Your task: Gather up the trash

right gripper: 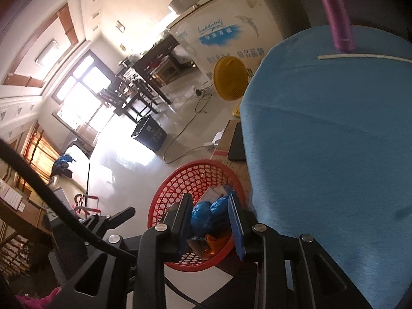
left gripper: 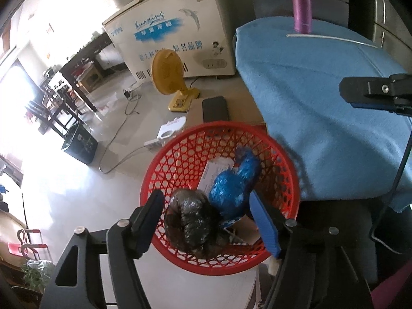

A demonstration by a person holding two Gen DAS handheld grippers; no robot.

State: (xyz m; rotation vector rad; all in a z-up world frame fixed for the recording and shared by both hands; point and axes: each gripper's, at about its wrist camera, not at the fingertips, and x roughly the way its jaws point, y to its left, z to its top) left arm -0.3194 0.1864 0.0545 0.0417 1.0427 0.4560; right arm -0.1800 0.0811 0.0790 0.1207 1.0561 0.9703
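- Left fingers [left gripper: 206,221] stand wide over the red basket [left gripper: 164,170], gripping nothing. The dark crumpled bag [left gripper: 191,222] shows between them but lies down in the basket; the pads are clear of it.
- Right fingers [right gripper: 209,221] are set narrow, and I cannot tell whether they hold anything. The blue wad seen between them looks to be lying in the basket below.
- Where the trash is: in the basket, on the floor just beside the blue-covered desk [left gripper: 322,108].
- Count in the basket: one dark bag, one blue crumpled wrapper [left gripper: 231,185], one white printed paper or carton [left gripper: 216,172]. The right view also shows an orange scrap [right gripper: 216,244] low in the basket. Four pieces I can make out; there may be more beneath.
- Count on the desk: one white straw-like stick [left gripper: 332,38], one purple bottle [left gripper: 302,2] standing behind it.
- Elsewhere: one dark phone [left gripper: 215,108] on a cardboard box by the basket; one yellow fan [left gripper: 167,73] on the floor. Neither looks like trash.
- Progress, my judgement: most of the way through. Several pieces are binned.
- Left to do: probably the white stick only. Whether the bottle counts as trash I cannot say.
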